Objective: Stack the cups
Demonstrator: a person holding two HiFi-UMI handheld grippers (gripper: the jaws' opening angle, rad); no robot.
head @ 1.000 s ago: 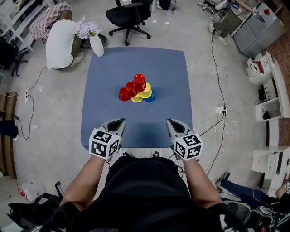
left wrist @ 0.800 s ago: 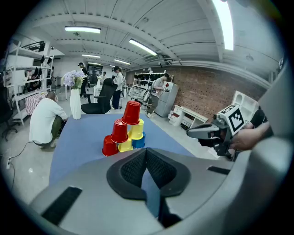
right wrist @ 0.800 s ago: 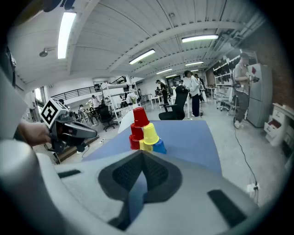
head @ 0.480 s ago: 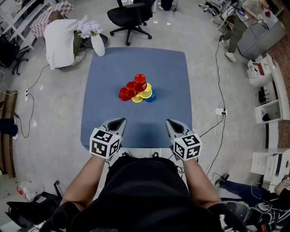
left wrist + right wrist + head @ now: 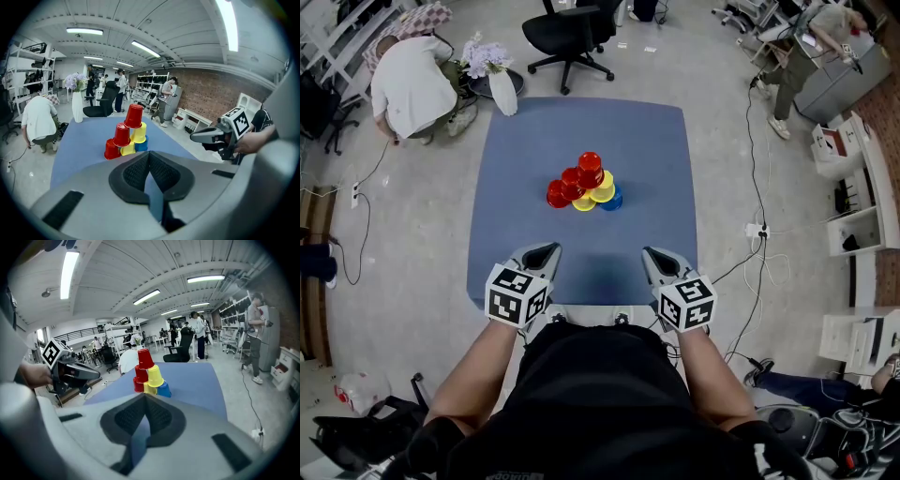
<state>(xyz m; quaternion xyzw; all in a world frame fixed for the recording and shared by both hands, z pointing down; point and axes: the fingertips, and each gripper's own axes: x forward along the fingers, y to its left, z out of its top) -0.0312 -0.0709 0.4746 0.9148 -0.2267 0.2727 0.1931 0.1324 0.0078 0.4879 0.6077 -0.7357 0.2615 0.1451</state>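
A second on, only the background has stirred: the person in white [image 5: 405, 80] on the floor beyond the table [image 5: 581, 131] has bent further left, away from the white vase [image 5: 500, 94] of flowers, and a second person [image 5: 789, 66] has shifted in the top right corner; both grippers and the cups [image 5: 584, 184] have kept their places. From the head view, six upturned cups stand as a pyramid near the middle of the blue table, a red one on top, a red and a yellow below it, and red, yellow and blue along the bottom; the left gripper [image 5: 546, 251] and right gripper [image 5: 654, 253] are held over the near edge, well apart from the pyramid and from each other; a black office chair [image 5: 567, 33] stands past the far edge. In the left gripper view its jaws are pressed together with nothing between them, the pyramid ahead and the right gripper off to the right. In the right gripper view the jaws likewise meet, empty; the pyramid stands ahead, the left gripper at the left.
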